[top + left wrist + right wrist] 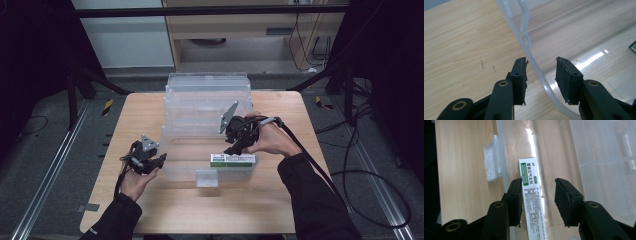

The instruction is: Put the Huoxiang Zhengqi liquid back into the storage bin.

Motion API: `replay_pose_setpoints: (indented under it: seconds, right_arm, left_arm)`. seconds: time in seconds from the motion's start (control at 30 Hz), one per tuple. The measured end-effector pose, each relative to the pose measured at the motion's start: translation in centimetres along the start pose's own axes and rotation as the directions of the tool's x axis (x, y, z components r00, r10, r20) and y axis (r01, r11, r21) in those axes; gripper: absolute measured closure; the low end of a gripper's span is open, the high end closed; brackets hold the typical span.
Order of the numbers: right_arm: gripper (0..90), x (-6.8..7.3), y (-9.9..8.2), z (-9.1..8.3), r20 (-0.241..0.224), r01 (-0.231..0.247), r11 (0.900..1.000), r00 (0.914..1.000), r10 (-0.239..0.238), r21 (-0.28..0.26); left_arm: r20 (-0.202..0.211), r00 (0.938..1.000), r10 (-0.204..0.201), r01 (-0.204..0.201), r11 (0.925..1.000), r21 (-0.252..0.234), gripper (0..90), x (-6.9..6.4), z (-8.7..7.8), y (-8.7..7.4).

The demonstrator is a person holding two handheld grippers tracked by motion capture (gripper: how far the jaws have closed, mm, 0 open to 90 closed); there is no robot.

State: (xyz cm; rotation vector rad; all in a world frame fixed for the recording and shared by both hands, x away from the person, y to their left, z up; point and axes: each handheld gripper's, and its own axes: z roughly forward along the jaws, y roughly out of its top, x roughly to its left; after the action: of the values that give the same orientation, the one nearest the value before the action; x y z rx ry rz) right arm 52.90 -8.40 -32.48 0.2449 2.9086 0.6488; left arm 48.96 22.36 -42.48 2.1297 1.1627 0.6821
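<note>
Right hand-held gripper (537, 195) open above white-green box (531, 195) in clear bin (172, 150); box long axis along jaws. Left hand-held gripper (541, 75) open, straddling bin rim.

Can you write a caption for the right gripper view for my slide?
Open right gripper above a white and green box lying inside the clear plastic bin.

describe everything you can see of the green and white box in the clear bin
The green and white box is a long, slim carton, cardboard by the look of it, white with a green band and small print on its face. It lies flat on the floor of the clear plastic bin, along the front wall, near the bin's white latch. The right tongs hang open above it; in the right gripper view one pad overlaps the box's edge, the other stands clear, and whether any pad touches it cannot be told.
</note>
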Motion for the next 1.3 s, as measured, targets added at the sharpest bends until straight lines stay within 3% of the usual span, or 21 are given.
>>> replay_pose_setpoints:
  seconds: [0.43,1.3]
  right_arm:
    - [56.6,2.1,0.3,2.2,-0.047,-0.005,1.0,0.9989,0.004,-0.006]
    - [63.5,3.4,-0.1,5.9,-0.112,-0.002,0.9983,0.9937,0.008,0.059]
  left_arm:
    - [-0.001,0.9998,-0.021,0.021,0.9963,-0.084,57.1,1.2,-2.2,0.5]
    - [-0.021,0.9987,-0.047,0.044,0.9907,-0.129,56.6,2.6,-3.6,0.6]
